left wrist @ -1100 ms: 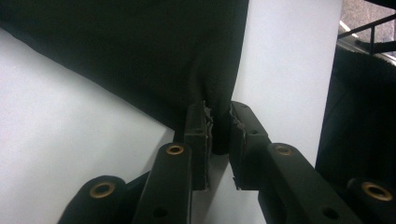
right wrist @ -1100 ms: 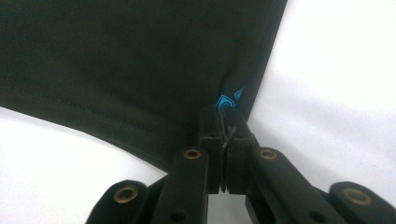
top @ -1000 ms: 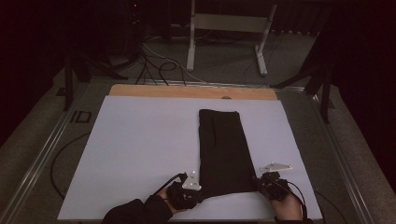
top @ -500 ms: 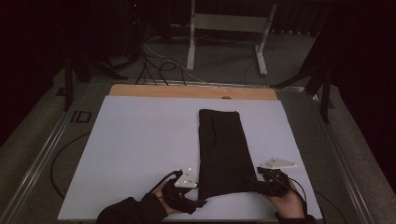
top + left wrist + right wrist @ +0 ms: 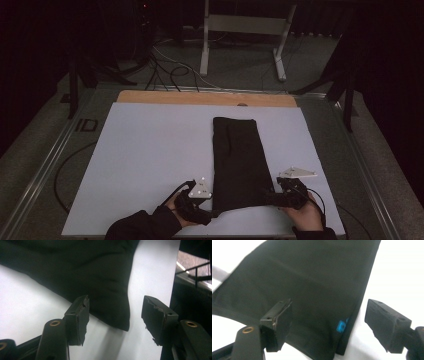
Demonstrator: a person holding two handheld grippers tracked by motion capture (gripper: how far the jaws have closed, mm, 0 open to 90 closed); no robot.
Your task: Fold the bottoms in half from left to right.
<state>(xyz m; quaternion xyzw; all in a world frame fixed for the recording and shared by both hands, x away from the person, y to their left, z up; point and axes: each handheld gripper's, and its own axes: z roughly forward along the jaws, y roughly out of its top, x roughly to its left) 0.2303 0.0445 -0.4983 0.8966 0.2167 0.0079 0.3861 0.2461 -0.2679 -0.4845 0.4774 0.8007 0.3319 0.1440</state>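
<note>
Change: both grippers, clamped on the near corners of the cloth a second ago, have just been opening; the hands sit slightly nearer the worktop's front edge, and the cloth has not shifted.
Cloth: the long, narrow folded black fabric garment (image 5: 238, 162) lies flat on the white sheet-covered worktop (image 5: 150, 160), right of centre.
Long axis: it runs straight away from the person, the far end near the wooden strip (image 5: 200, 98), the near end between the two hands.
Left gripper: the left gripper (image 5: 115, 315) stands with jaws apart; the cloth's near-left corner lies between them, but no pad presses on it.
Right gripper: the right gripper (image 5: 328, 322) is spread wide over the near-right corner, where a small blue tag (image 5: 341, 326) shows; nothing is held.
Key relation: each corner lies just ahead of its own gripper, so neither hand is nearer.
Judgement: the cloth looks freshly laid down; a further fold would probably need a new grip.
</note>
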